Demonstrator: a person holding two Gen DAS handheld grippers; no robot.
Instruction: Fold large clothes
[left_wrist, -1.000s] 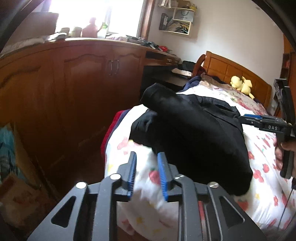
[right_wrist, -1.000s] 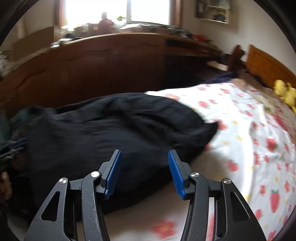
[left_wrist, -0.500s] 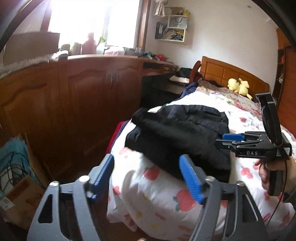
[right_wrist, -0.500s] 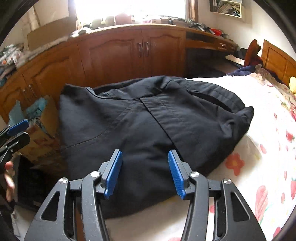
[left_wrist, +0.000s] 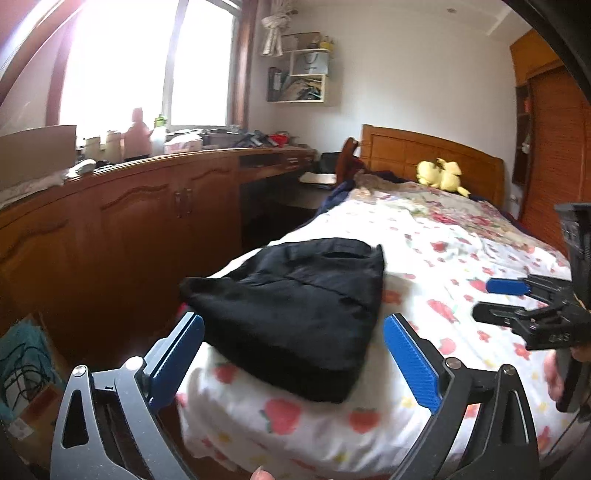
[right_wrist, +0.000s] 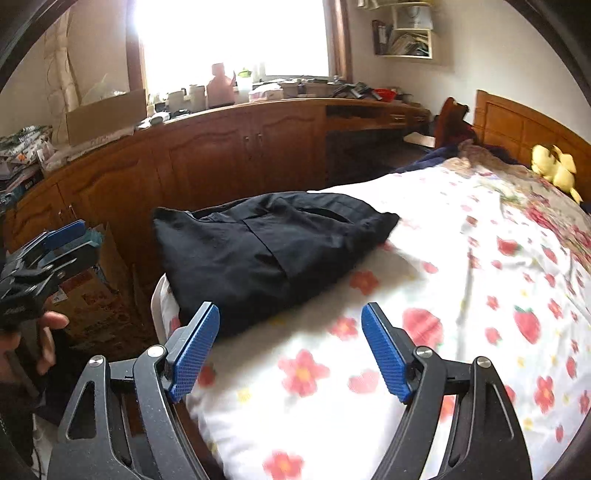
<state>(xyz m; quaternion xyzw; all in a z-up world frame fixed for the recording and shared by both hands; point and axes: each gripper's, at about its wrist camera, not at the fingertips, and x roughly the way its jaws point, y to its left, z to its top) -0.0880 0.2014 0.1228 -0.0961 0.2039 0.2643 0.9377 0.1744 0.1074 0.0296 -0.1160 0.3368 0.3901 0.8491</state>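
In the left wrist view, your left gripper (left_wrist: 293, 354) was opening wide with nothing between its fingers, and the black garment (left_wrist: 295, 310) lay folded straight ahead of it, near the left corner of the bed (left_wrist: 461, 258). Its long side ran from near right to far left. Your right gripper (left_wrist: 513, 302) hung off to the right (empty too).

In the right wrist view, your right gripper (right_wrist: 290, 354) was also opening on nothing, and the garment (right_wrist: 266, 247) sat ahead and left of it. I judged your left gripper (right_wrist: 48, 251) the nearer one.
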